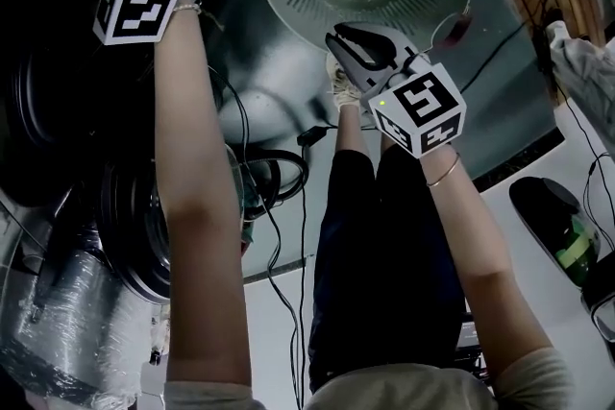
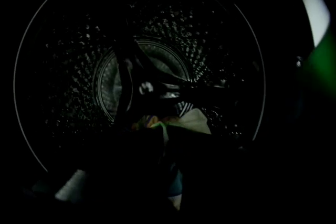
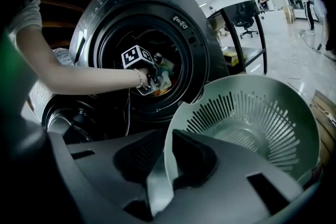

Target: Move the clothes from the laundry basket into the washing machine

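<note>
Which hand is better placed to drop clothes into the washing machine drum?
Left. The left gripper is at the opening of the washing machine, shut on clothes; the right gripper clamps the rim of the empty basket.

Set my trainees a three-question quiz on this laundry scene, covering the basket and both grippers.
1. True or false: the pale green slotted plastic laundry basket holds clothes.
2. The right gripper has its fingers clamped on: A) the basket's rim, B) the washer door, C) a cable.
3. Where does the left gripper reach?
Key: 1 false; 2 A; 3 into the perforated steel drum of the dark grey front-loading washing machine.
</note>
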`<state>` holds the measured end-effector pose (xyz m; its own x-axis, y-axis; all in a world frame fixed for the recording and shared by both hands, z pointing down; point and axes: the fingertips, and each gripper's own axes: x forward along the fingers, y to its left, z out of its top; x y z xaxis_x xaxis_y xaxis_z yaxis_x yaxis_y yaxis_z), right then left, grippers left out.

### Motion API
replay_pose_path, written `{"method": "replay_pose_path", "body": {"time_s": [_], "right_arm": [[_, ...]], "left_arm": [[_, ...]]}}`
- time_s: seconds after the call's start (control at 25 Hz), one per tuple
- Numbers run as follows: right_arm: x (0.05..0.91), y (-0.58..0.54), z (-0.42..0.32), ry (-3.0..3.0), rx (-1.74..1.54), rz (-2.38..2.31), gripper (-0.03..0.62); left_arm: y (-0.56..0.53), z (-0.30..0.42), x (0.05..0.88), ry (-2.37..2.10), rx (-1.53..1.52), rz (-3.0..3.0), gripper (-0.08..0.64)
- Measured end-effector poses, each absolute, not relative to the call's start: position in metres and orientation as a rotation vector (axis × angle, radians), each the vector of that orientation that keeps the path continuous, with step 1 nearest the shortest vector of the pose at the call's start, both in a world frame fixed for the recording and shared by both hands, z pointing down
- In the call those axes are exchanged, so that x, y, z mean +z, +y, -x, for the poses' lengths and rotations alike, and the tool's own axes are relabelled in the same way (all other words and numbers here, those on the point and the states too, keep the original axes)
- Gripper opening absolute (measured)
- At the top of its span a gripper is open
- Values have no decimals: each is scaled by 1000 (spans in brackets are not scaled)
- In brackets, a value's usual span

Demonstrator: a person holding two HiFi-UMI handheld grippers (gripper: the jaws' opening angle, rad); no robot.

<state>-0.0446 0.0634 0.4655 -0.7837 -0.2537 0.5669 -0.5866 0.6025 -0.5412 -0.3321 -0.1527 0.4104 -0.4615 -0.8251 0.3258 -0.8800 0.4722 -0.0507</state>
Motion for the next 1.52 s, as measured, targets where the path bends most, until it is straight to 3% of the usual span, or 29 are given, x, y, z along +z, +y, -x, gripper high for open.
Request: {"method": "replay_pose_path", "body": {"time_s": [0.12, 0.28, 0.44, 1.08, 1.52], "right_arm": [[464, 61, 47, -2401, 1033, -664, 64], [462, 61, 50, -2406, 1036, -662, 64], [457, 64, 50, -2411, 1029, -658, 64], [371, 36, 26, -2416, 916, -736, 64], [259, 25, 20, -2408, 837, -758, 62]], "left_arm": [[-159, 341, 404, -2481, 317, -1440, 34], [-157, 330, 431, -2337, 317, -1415, 184], [-148, 316, 438, -2294, 322, -1418, 233], [-51, 201, 414, -1964, 357, -1533, 233], [-20, 142, 284, -1737, 382, -1765, 232]]}}
